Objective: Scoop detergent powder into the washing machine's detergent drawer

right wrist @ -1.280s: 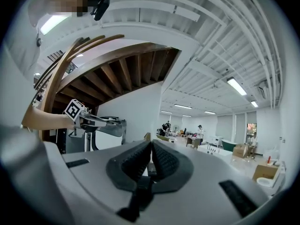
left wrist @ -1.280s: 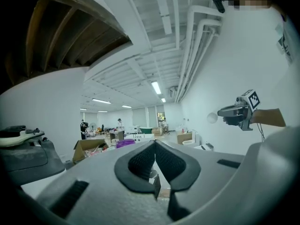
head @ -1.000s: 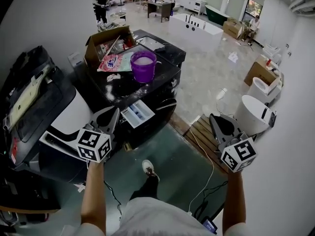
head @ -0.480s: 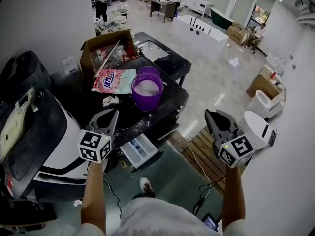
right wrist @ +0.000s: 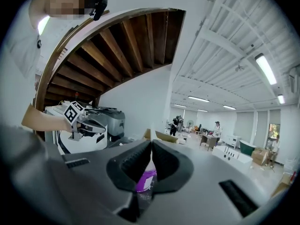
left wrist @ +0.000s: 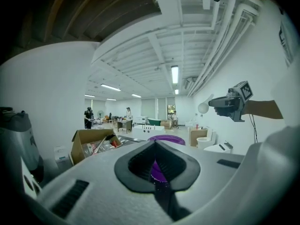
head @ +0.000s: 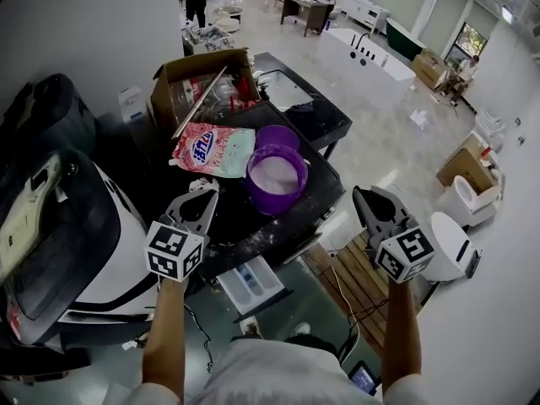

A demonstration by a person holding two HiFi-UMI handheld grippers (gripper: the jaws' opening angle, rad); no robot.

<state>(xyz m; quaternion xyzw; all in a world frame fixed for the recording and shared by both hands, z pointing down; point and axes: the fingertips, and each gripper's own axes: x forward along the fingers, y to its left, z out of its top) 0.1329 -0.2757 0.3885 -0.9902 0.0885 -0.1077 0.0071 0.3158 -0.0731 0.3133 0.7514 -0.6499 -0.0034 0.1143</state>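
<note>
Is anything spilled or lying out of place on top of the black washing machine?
Yes. White powder is scattered on the black washing machine top near its front edge, in front of the purple plastic bucket. The pink and blue detergent bag lies flat beside the bucket, not upright.

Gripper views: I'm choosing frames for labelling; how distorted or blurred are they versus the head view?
Left gripper view: heavy fisheye, black corners. Right gripper view: same, plus mosaic patch top left. Head view: sharp; round purple plastic bucket crisp.
</note>
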